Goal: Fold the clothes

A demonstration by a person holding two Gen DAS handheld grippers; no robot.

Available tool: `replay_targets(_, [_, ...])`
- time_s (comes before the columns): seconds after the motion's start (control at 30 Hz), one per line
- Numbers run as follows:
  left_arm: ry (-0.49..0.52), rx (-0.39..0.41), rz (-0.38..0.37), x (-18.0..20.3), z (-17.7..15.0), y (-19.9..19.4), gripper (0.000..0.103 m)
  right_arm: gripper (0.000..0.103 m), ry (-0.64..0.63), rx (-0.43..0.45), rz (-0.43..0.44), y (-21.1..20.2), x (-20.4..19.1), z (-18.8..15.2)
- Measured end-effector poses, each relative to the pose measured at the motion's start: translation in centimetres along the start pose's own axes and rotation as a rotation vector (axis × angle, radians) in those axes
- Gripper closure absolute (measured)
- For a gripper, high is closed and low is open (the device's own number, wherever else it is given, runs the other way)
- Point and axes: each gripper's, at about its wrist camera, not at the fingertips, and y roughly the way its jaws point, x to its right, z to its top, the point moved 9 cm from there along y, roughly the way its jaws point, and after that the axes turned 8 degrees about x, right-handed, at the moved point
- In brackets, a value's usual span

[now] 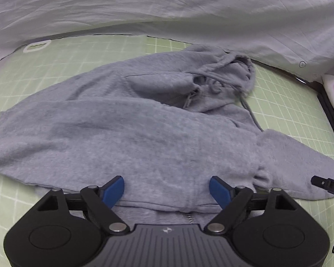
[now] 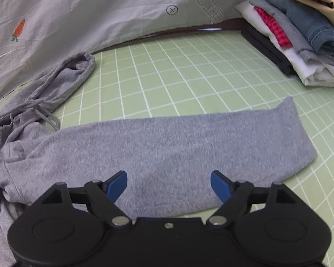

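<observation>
A: Where is the grey hoodie [image 1: 144,129] lying?

B: It is lying on the green mat [image 2: 189,66], one sleeve [image 2: 178,151] stretching out.

A: And the grippers?

B: The left gripper [image 1: 167,189] and right gripper [image 2: 169,185] are both hovering, jaws apart, holding nothing. The fleece is looking soft and floppy; I am suggesting pinching the cuff.

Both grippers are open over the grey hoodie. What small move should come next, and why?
Probably lower the right gripper and close it on the sleeve. That sleeve lies stretched out flat over the green mat, not yet folded in over the hoodie body.
</observation>
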Motion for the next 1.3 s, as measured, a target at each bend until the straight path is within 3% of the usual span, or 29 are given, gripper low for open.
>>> replay_targets(0.03, [0.013,0.005,-0.004,0.4,-0.1,0.1,0.021,0.020,0.004,-0.009,-0.002,0.1,0.1,-0.3])
replay_targets(0.07, [0.032,0.007,-0.007,0.5,-0.2,0.2,0.031,0.020,0.006,-0.018,-0.004,0.2,0.1,-0.5])
replay_targets(0.1, [0.045,0.009,-0.009,0.5,-0.4,0.3,0.053,0.019,0.007,-0.026,-0.006,0.4,0.2,-0.8])
replay_targets(0.13, [0.059,0.010,-0.011,0.5,-0.5,0.4,0.064,0.019,0.009,-0.035,-0.007,0.5,0.2,-1.0])
replay_targets(0.17, [0.061,0.009,-0.017,0.4,-0.6,0.5,0.084,0.019,0.008,-0.040,-0.009,0.5,0.2,-1.1])
replay_targets(0.3, [-0.070,0.037,-0.048,-1.7,0.3,-0.9,0.099,0.019,0.001,-0.042,-0.013,0.3,0.2,-1.2])
replay_targets(0.4, [-0.107,0.116,0.016,-4.8,1.9,-3.6,0.101,0.019,0.009,-0.043,-0.021,0.0,0.4,-1.3])
replay_targets(0.57, [-0.170,0.260,0.286,-15.1,4.7,-8.3,0.102,0.019,0.014,-0.053,-0.029,-0.2,0.2,-1.8])
replay_targets(0.7, [-0.367,0.268,0.550,-25.6,4.1,-11.2,0.100,0.019,-0.004,-0.053,-0.024,-0.4,-0.6,-2.1])
replay_targets(0.73, [-0.398,0.260,0.570,-26.8,3.7,-11.7,0.099,0.018,-0.014,-0.049,-0.022,-0.5,-0.9,-2.0])
replay_targets(0.77, [-0.430,0.256,0.580,-27.8,3.3,-12.1,0.089,0.017,-0.014,-0.043,-0.008,-0.7,-1.4,-2.0])
replay_targets(0.8, [-0.457,0.259,0.557,-28.0,2.8,-12.4,0.073,0.010,-0.013,-0.037,0.009,-1.0,-1.9,-1.8])
replay_targets(0.83, [-0.477,0.260,0.523,-27.8,2.3,-12.5,0.066,0.001,-0.012,-0.032,0.025,-1.2,-2.4,-1.7])
replay_targets(0.87, [-0.485,0.256,0.478,-27.0,1.8,-12.3,0.059,0.000,-0.010,-0.026,0.041,-1.4,-2.9,-1.6])
replay_targets(0.97, [-0.464,0.202,0.308,-23.0,0.3,-10.2,0.053,0.000,-0.006,-0.009,0.091,-2.1,-4.4,-1.3])
replay_targets(1.07, [-0.438,0.097,0.158,-18.9,-1.5,-6.9,0.049,0.000,-0.002,0.009,0.140,-2.9,-5.8,-1.0])
replay_targets(1.2, [-0.437,-0.019,0.031,-14.7,-3.8,-3.6,0.049,0.000,-0.016,-0.031,0.229,-3.6,-8.4,-1.8])
replay_targets(1.3, [-0.408,-0.045,-0.009,-13.1,-4.2,-2.5,0.049,0.000,0.001,-0.063,0.304,-4.5,-9.7,-2.8])
